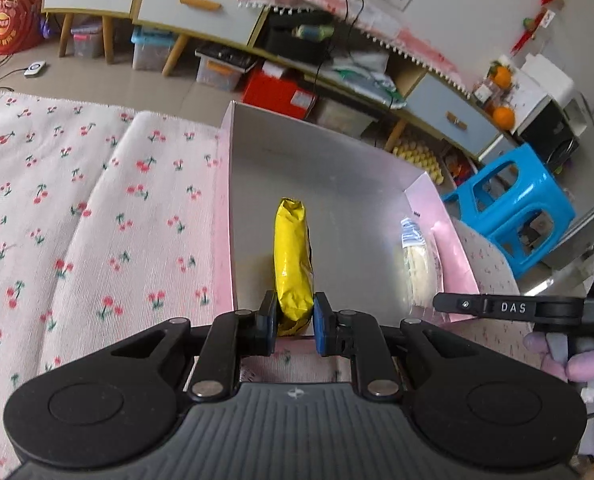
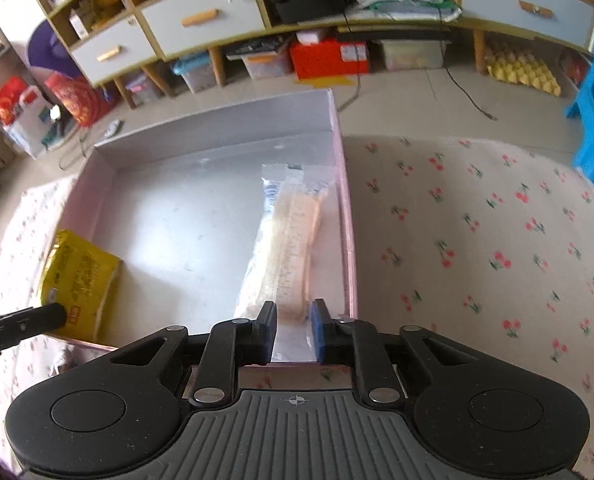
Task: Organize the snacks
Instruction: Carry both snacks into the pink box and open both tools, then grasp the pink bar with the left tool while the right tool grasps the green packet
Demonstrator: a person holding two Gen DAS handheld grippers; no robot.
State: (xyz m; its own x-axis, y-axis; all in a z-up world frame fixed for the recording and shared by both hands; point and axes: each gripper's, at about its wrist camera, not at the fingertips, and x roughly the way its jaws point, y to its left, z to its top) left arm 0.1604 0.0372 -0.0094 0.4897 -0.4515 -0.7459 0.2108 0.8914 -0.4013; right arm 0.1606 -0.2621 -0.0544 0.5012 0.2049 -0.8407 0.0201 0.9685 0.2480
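Left gripper [image 1: 294, 322] clamped on the near end of the yellow snack packet [image 1: 293, 268], held on edge over the near left part of the pink box [image 1: 233, 200]; right gripper [image 2: 293, 326] pinching the near end of the clear-wrapped wafer bar [image 2: 289, 240], lying along the box's right wall. Probably light, both: yellow foil soft, crinkly and slippery, so best gripped at the sealed end. Likely brittle inside its slick film, the wafer; best pinched gently across the narrow width.
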